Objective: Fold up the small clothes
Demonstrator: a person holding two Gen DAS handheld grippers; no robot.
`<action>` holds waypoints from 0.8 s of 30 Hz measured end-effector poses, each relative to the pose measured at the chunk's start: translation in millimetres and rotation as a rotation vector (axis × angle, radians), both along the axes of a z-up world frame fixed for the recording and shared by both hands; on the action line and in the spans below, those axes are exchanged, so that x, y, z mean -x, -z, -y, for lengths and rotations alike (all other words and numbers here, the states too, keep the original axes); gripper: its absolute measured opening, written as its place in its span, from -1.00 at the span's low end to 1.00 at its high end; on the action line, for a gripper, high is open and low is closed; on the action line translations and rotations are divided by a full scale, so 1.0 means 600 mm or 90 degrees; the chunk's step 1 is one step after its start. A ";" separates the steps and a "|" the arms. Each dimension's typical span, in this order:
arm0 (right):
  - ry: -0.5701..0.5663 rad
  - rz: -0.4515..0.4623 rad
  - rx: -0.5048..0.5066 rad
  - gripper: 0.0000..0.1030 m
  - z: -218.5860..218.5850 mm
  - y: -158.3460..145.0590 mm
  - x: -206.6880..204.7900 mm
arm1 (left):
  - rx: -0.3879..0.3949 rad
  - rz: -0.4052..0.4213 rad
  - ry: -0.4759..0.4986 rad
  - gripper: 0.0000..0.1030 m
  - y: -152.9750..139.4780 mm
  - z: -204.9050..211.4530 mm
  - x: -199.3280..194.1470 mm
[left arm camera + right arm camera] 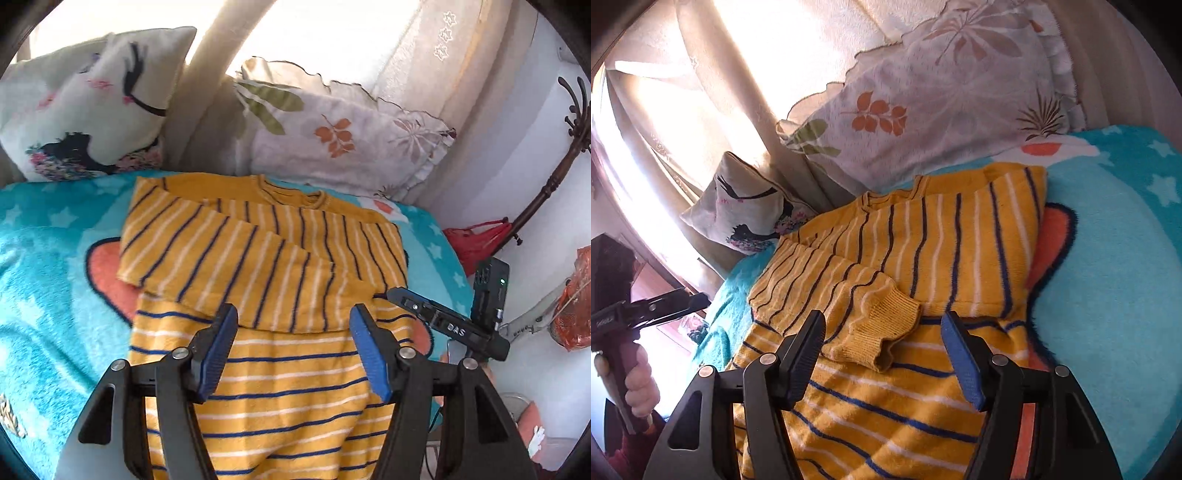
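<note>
Left wrist view: the left tool [293,343] is open, its two blue-padded fingers [221,350] spread wide with nothing between them. It hangs above the lower part of the yellow striped sweater [266,266], the pads apart from the knit. The sweater lies on the turquoise star-print blanket [48,295] covering the bed, neckline at the far end toward the pillows, both sleeves folded across the chest. To the right, the other tool's body [448,325] reaches over the sweater's right edge; white lettering on its side reads roughly "DAS", partly blurred. A black device with a green light [491,291] is mounted on it. Behind the sweater rest a leaf-print pillow [343,136] and a cushion with a bird design [92,107].

Right wrist view: the right tool [882,350] is also open, its fingers [960,358] wide apart and gripping nothing. Directly ahead, between the fingers and slightly beyond them, lies the ribbed cuff [882,328] of one folded sleeve, resting on the sweater body. The sweater extends under the tool toward the bottom of the frame. At the left edge a hand [639,384] holds the left tool's handle; lettering on that tool is too small to read.
</note>
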State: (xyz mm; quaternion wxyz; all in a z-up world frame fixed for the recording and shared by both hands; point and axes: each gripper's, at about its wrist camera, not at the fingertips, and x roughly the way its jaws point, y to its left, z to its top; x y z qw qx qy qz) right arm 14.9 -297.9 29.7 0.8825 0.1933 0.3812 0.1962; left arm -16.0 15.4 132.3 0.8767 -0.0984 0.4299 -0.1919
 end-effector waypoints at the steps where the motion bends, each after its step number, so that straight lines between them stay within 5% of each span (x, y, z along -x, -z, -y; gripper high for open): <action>1: 0.001 -0.015 0.025 0.36 -0.012 0.011 -0.014 | -0.005 0.011 -0.014 0.23 -0.004 -0.021 0.014; 6: -0.002 -0.053 0.113 0.37 -0.066 0.045 -0.040 | -0.023 0.073 -0.066 0.32 -0.040 -0.125 0.087; 7: -0.014 -0.048 0.129 0.18 -0.076 0.043 -0.039 | -0.032 0.088 -0.078 0.33 -0.050 -0.139 0.100; 8: -0.026 -0.048 0.138 -0.39 -0.083 0.041 -0.038 | -0.044 0.102 -0.089 0.36 -0.061 -0.156 0.113; 10: -0.039 -0.042 0.157 -0.68 -0.095 0.030 -0.034 | -0.060 0.132 -0.117 0.43 -0.084 -0.189 0.137; 15: -0.046 0.018 0.227 -0.73 -0.122 -0.053 -0.019 | -0.075 0.179 -0.164 0.63 -0.109 -0.247 0.164; 19: -0.024 0.079 0.261 -0.74 -0.114 -0.129 -0.028 | -0.058 0.153 -0.164 0.64 -0.079 -0.262 0.141; 24: 0.063 0.038 0.282 -0.74 -0.039 -0.121 -0.102 | -0.035 0.099 -0.157 0.64 -0.022 -0.244 0.093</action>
